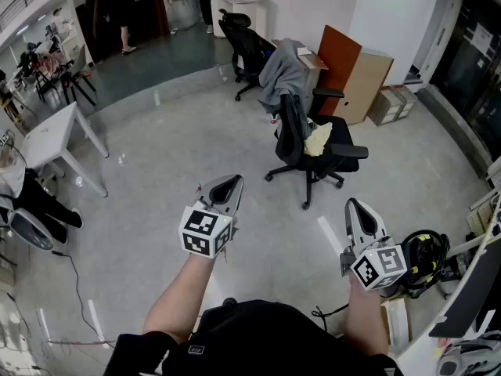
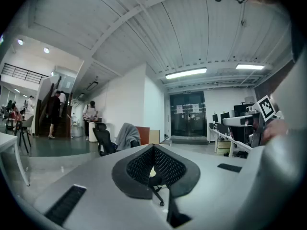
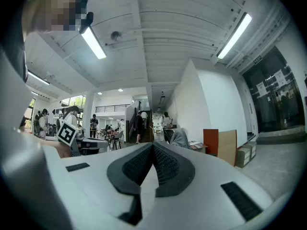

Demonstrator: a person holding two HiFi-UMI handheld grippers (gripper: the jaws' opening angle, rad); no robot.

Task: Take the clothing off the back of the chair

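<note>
A grey garment (image 1: pixel 282 75) hangs over the back of a black office chair (image 1: pixel 296 135) in the middle of the floor, with a pale yellow cloth (image 1: pixel 318 140) on its seat. The garment also shows small in the left gripper view (image 2: pixel 127 135) and the right gripper view (image 3: pixel 180 139). My left gripper (image 1: pixel 232 183) is shut and empty, well short of the chair. On the other side my right gripper (image 1: pixel 354 207) is likewise shut with nothing in it. Both point level toward the chair from a distance.
A second black chair (image 1: pixel 244 49) stands behind the first. A brown board (image 1: pixel 338 63) and cardboard boxes (image 1: pixel 385 104) lean by the wall. A white table (image 1: pixel 52 135) is at left, a black helmet (image 1: pixel 423 253) at right. People stand far back.
</note>
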